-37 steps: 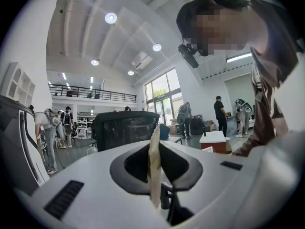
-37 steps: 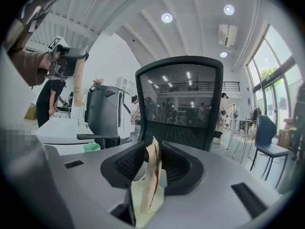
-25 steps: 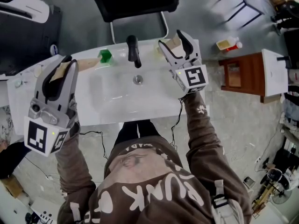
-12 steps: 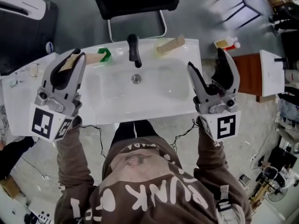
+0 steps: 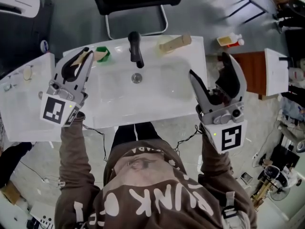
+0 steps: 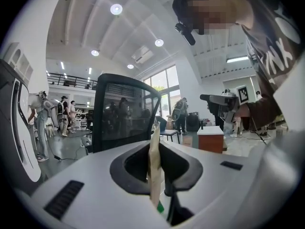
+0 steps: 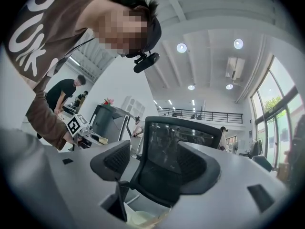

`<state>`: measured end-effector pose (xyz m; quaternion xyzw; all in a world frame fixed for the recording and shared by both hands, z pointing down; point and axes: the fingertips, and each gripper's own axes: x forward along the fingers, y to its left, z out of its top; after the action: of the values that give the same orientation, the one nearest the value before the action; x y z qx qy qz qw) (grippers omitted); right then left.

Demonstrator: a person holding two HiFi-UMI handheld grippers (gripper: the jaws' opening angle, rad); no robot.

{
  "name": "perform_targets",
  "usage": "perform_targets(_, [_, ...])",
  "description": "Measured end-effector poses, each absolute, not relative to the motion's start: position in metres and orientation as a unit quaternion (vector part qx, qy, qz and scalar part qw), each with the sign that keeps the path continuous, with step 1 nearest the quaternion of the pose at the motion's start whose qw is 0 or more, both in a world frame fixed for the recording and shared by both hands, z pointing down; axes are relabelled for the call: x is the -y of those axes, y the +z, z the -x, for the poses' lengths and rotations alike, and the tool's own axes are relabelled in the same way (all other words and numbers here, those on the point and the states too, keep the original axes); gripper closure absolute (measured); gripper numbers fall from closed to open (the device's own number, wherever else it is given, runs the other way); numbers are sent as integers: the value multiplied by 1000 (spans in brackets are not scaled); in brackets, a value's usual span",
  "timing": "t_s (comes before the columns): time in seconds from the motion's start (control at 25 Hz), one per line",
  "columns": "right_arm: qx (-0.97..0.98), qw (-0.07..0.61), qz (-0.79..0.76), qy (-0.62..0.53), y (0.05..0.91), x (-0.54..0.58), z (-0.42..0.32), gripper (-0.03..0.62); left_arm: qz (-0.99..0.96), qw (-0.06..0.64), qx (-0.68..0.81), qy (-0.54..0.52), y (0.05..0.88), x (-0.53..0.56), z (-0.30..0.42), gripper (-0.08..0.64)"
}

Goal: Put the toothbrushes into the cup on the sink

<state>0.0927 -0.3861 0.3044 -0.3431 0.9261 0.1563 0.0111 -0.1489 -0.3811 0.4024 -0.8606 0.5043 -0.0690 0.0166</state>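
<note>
Two toothbrushes show and neither is in the cup (image 5: 102, 53) yet, so the task looks less than half done; at the upper left of the head view the left gripper (image 5: 85, 57) is clamped tight on one toothbrush (image 6: 154, 168), a tan strip pinched between its jaws, its far end reaching toward the green cup on the rim of the sink (image 5: 157, 104); whether it touches the cup I cannot tell; right of the faucet (image 5: 136, 49), the second toothbrush (image 5: 175, 43) lies on the back rim; at the right, the right gripper (image 5: 211, 69) hangs over the sink's edge, jaws wide apart and empty, well apart from that brush; left to do: drop the first, fetch the second.
</note>
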Motion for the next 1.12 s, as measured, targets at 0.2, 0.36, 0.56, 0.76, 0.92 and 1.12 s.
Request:
perform_targets(0.2, [-928, -1, 339, 154, 314, 390, -88, 276, 863, 0, -499, -82, 436, 389, 149, 511])
perform_targets(0.36, [-929, -8, 337, 151, 322, 395, -84, 278, 863, -6, -496, -90, 456, 396, 149, 511])
perform_targets(0.56, [-931, -22, 334, 147, 336, 396, -80, 279, 864, -11, -495, -94, 481, 399, 155, 511])
perform_targets(0.76, [-931, -25, 333, 144, 335, 395, -77, 281, 865, -13, -493, -94, 491, 401, 156, 511])
perform_targets(0.92, [-932, -25, 332, 144, 334, 395, -75, 282, 864, -17, -493, -97, 499, 400, 155, 511])
perform_targets(1.12, [-932, -27, 332, 143, 338, 395, -76, 282, 863, -19, -496, -94, 505, 402, 156, 511])
